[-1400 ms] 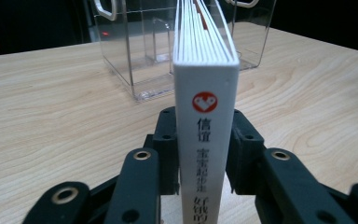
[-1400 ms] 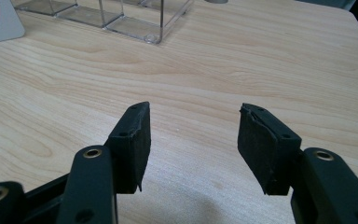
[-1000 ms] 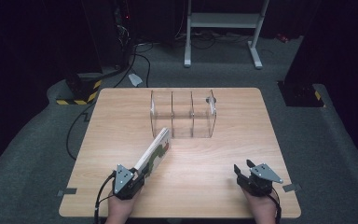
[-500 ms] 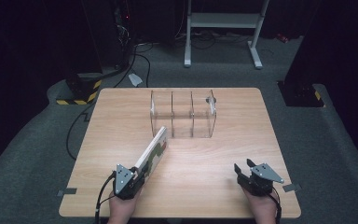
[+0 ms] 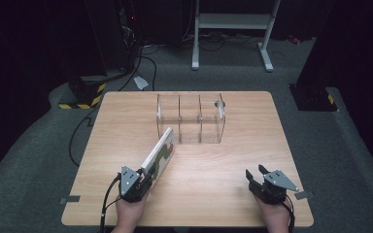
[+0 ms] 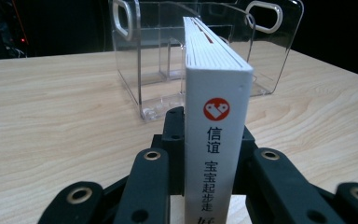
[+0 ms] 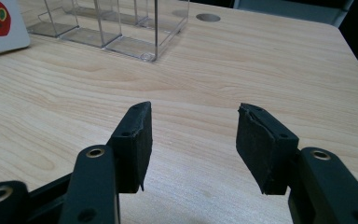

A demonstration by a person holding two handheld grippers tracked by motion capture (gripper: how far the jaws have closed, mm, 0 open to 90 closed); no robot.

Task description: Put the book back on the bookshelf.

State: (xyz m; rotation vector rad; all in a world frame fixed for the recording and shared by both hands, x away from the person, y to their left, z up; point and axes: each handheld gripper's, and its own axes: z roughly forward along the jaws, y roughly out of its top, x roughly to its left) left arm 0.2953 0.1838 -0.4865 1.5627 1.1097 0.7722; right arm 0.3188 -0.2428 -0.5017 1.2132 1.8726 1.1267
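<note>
Book (image 6: 218,135), spine lettered 信谊 宝宝起步走

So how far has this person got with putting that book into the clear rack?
Done: the left gripper is clamped on the white book, which stands on edge, spine toward the hand. In hand: the book points at the clear divided rack but sits short of it. Left: sliding it into a slot; all look empty. The right gripper rests open, holding nothing.

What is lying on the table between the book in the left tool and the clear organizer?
Nothing: in the high view, bare table separates the book, clamped upright in the left tool, from the clear organizer.
</note>
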